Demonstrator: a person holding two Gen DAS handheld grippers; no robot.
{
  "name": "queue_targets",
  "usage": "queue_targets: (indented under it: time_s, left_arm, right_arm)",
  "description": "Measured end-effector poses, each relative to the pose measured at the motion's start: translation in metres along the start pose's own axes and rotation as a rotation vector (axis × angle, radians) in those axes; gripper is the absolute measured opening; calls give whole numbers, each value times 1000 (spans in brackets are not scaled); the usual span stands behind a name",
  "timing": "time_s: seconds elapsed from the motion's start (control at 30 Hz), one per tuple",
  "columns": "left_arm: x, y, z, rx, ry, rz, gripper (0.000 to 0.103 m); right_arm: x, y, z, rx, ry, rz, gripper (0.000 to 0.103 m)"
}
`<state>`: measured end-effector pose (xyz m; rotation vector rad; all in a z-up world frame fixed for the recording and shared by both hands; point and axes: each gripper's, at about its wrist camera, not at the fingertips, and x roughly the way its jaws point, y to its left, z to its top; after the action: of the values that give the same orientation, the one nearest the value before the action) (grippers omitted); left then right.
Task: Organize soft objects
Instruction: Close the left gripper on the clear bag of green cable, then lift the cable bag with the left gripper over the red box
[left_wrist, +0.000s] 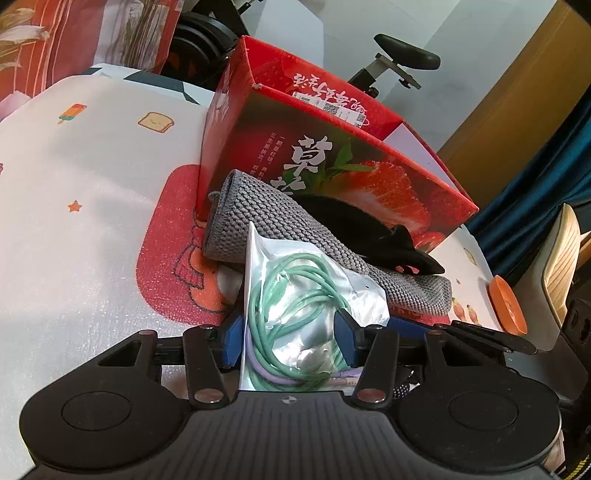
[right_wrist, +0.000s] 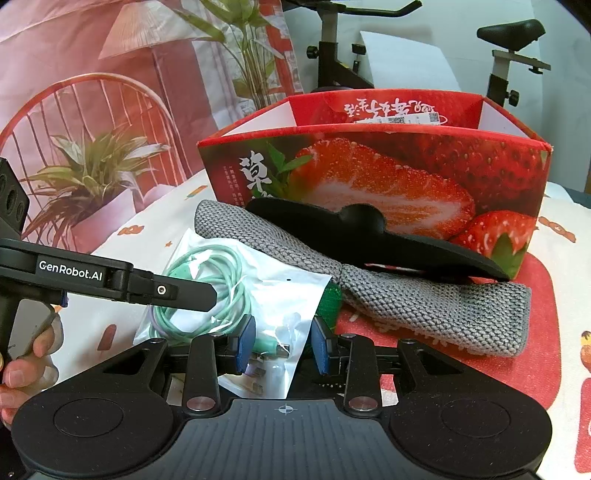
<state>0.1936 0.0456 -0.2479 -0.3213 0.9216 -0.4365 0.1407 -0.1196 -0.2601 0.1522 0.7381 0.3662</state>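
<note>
Both grippers clench one crinkly plastic bag of coiled green cable.

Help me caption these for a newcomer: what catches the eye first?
The open red strawberry-printed cardboard box at the back dominates. Before it lies a grey knitted cloth with a black eye-mask-like piece on top. Nearest, a clear plastic bag of coiled mint-green cable sits between the left gripper pads.

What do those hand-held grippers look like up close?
Each gripper is matte black plastic with a ribbed centre, two round side discs, silver pivot pins and blue pads. White "GenRobot.AI" lettering marks the left gripper's arm, seen from the right wrist.
</note>
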Motion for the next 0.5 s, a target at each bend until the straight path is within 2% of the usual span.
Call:
queue_targets:
  time_s: [0.2, 0.5]
  left_arm:
    - [-5, -3, 2, 17, -15, 4, 47]
    - [-11, -3, -1, 21, -21, 4, 47]
  right_arm:
    - [-2, 1, 1, -5, -4, -5, 30]
    - [-5, 4, 3, -18, -13, 2, 30]
